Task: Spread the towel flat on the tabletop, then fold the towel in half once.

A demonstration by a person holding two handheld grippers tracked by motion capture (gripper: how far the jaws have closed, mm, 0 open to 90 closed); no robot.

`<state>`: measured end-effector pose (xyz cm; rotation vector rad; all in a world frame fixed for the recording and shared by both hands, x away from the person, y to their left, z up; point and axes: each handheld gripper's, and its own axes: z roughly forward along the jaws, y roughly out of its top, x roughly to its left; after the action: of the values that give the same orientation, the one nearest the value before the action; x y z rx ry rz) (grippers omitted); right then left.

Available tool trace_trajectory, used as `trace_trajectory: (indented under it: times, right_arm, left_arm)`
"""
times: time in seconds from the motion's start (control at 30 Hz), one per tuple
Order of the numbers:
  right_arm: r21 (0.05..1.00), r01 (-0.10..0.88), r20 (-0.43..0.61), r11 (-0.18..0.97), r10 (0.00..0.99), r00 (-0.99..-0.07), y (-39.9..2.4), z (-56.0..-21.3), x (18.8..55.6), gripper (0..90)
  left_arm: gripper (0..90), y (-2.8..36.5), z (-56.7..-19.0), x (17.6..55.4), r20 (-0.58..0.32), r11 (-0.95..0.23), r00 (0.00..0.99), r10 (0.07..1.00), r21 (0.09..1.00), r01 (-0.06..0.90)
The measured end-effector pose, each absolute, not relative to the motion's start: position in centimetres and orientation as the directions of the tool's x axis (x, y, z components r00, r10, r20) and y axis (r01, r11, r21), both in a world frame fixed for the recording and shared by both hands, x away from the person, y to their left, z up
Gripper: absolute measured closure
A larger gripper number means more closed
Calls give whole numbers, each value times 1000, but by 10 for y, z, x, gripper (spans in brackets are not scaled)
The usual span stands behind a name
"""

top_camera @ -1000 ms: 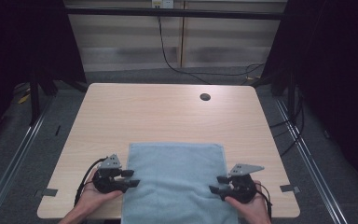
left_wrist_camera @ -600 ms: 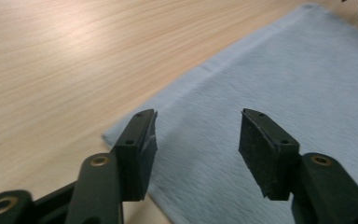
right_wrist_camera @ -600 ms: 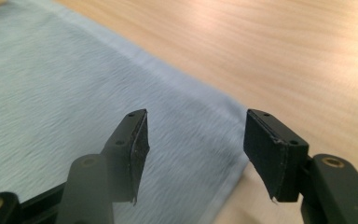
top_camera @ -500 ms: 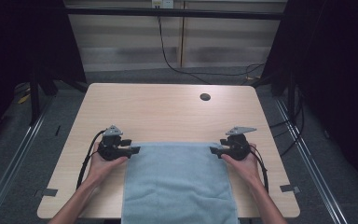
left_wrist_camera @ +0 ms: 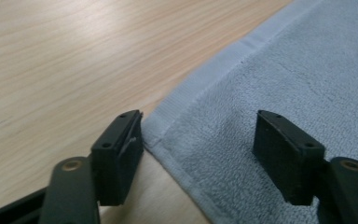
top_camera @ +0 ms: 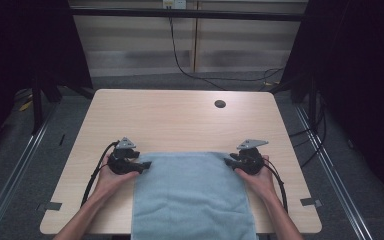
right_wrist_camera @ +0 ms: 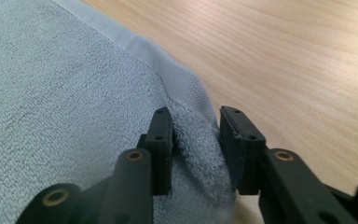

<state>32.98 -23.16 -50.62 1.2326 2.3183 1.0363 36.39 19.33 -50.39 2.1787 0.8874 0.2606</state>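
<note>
- On the near half of the table, the towel lies flat — its long axis runs from the person toward the far edge, and its near end hangs over the table's front edge.
- At the towel's two far corners sit the grippers, one on each: the left gripper at the far-left corner, the right gripper at the far-right. Each hand is the nearer one for its own corner, and both point inward across the short far hem.
- Left gripper view: the jaws have just been opening and now stand wide and released. The corner of the towel lies between them, one jaw on bare wood just off the side hem, the other over the pile, neither pressing.
- Right gripper view: the jaws have just been closing and now pinch a raised fold of the towel at the corner, cloth bunched up between the pads.
- Judged from this, the left side is the one lagging — its corner lies straight ahead of the open fingers, so it must close on the hem before both corners can move as a pair.
</note>
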Motion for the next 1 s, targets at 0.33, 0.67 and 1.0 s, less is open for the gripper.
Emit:
trace_trajectory:
  times: [0.33,0.67,1.0]
  right_arm:
    - [717,615,126,327,807,-576,-231,-506,329,829]
    - [791,589,256,167,784,-566,-241,-478,330,843]
    - [858,502,242,107,778,-579,-242,-428,345,845]
  left_arm:
    - [832,187,-505,347,-137,-492,808,573,731,473]
    - [847,208,-485,366,-278,-304,757,592,793,529]
    - [848,215,-426,388,-269,-196,760,591,866,459]
